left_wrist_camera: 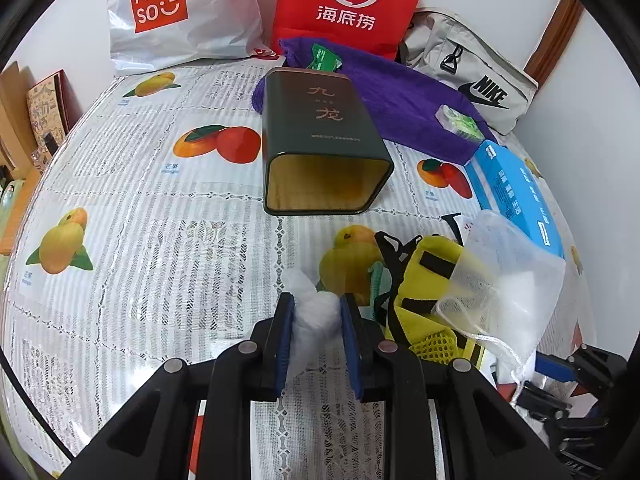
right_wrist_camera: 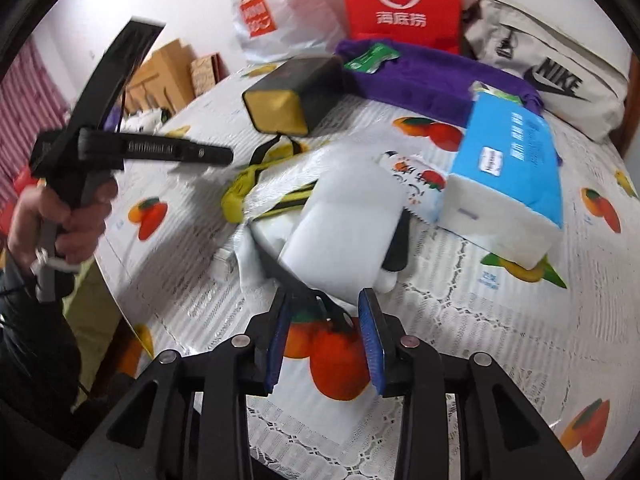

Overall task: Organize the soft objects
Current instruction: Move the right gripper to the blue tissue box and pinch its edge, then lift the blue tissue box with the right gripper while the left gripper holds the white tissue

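Left claw [left_wrist_camera: 316,312]: blue pads clamped on a crumpled white plastic bag [left_wrist_camera: 314,316], held low over the table [left_wrist_camera: 132,208], which wears a lace-patterned cloth printed with mangoes.

Right claw [right_wrist_camera: 326,312]: pads apart, gripping nothing, hovering over a printed orange fruit just short of a white mesh pouch [right_wrist_camera: 340,232].

Soft items, loose pile at the right of the table: the white mesh drawstring pouch [left_wrist_camera: 504,280], lying partly over a yellow fabric item with black straps [left_wrist_camera: 420,280]. Beside them, a blue pack of tissues [left_wrist_camera: 516,192].

Dark green tin [left_wrist_camera: 320,136]: lying on its side near the table's middle, open gold-lined mouth facing the left claw, well apart from the bag in its grip.

Purple towel [left_wrist_camera: 400,92]: spread behind the tin, carrying a green packet [left_wrist_camera: 322,58] and a small green-and-white packet [left_wrist_camera: 460,122].

Back row, against the wall: white Miniso bag [left_wrist_camera: 180,12], red Haidilao bag [left_wrist_camera: 348,4], grey Nike pouch [left_wrist_camera: 476,80].

Left hand [right_wrist_camera: 68,220]: seen from the right wrist view, wrapped round its gripper's handle at the table's edge.
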{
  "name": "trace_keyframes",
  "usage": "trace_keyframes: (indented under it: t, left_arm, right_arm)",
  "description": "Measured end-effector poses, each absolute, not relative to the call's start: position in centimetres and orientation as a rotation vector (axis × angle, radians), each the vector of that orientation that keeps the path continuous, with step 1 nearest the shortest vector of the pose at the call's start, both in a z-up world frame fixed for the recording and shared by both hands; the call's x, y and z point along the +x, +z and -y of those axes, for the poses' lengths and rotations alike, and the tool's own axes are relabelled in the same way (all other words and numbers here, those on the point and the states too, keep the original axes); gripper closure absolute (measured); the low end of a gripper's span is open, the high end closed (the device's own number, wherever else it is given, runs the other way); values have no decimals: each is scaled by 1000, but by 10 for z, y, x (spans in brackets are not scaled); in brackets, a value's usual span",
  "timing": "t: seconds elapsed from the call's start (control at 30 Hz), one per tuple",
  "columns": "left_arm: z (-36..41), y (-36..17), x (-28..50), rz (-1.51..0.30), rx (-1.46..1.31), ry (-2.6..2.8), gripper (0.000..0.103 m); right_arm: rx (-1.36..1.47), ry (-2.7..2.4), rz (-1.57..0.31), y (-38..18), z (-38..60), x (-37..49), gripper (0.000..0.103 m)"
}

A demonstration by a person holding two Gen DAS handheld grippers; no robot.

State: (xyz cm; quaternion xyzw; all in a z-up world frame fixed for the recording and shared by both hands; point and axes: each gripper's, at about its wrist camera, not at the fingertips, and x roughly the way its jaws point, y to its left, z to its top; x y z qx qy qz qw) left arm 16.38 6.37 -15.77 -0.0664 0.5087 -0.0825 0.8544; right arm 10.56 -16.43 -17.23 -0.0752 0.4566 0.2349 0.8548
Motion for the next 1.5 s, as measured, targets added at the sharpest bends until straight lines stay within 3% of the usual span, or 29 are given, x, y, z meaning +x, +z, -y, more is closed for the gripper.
trace_keyframes:
  t: [0.2,0.37,0.57,1.5]
  left_arm:
    - [-62,-161,163,-1082,-139,-176,80]
    - [-61,-164,163,-1095,-134,-175,80]
    - [-61,-161,160,-1085,-137,-176,80]
    - [-57,-165,163,-1082,-132,-143,81]
  right_arm:
    - [-179,481,-961,-185,156,104,69]
    - [-224,469,-915,-187,149,97,87]
    - [-207,477,-884,-173,158,88,99]
    - [-33,252,-921,-177,234,113,100]
